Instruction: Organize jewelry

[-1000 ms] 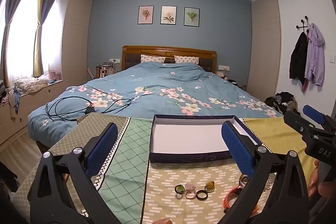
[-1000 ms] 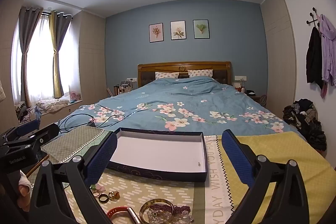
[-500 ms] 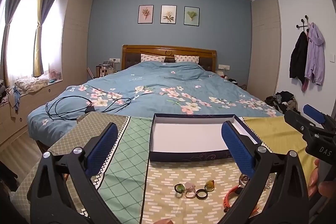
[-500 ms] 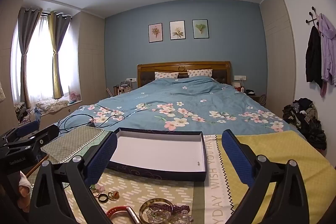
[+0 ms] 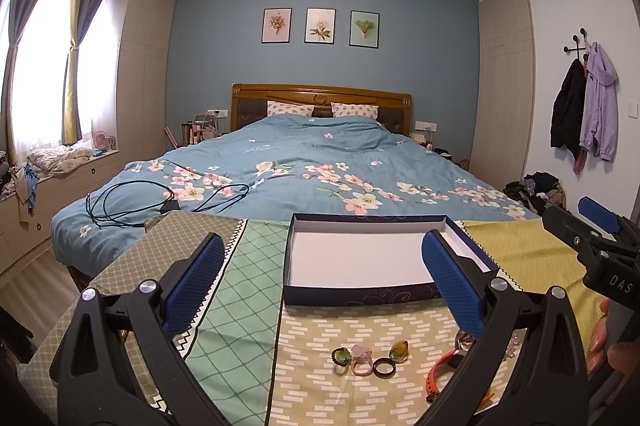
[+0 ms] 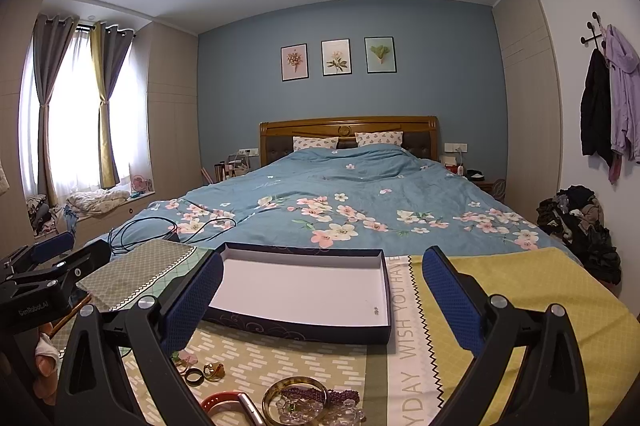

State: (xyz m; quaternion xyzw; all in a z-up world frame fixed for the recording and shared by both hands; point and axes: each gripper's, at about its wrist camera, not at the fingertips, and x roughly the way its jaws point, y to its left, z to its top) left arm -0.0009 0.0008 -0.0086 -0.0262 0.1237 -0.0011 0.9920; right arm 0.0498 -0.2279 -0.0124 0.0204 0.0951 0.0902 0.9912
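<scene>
A dark blue shallow box (image 5: 360, 296) with a white inside stands empty on the patterned cloth; it also shows in the right wrist view (image 6: 296, 324). Several rings (image 5: 364, 360) lie in a row in front of it, with an orange band (image 5: 438, 374) to their right. In the right wrist view the rings (image 6: 200, 372), the orange band (image 6: 224, 400), a gold bangle (image 6: 296, 396) and clear beads (image 6: 320, 414) lie near the bottom edge. My left gripper (image 5: 320, 266) is open and empty above the cloth. My right gripper (image 6: 320, 282) is open and empty.
The cloth-covered table (image 6: 520, 298) stands at the foot of a bed with a blue floral duvet (image 5: 320, 170). A black cable (image 5: 132, 202) lies on the bed's left side. Clothes are heaped on the floor at the right (image 6: 576, 222).
</scene>
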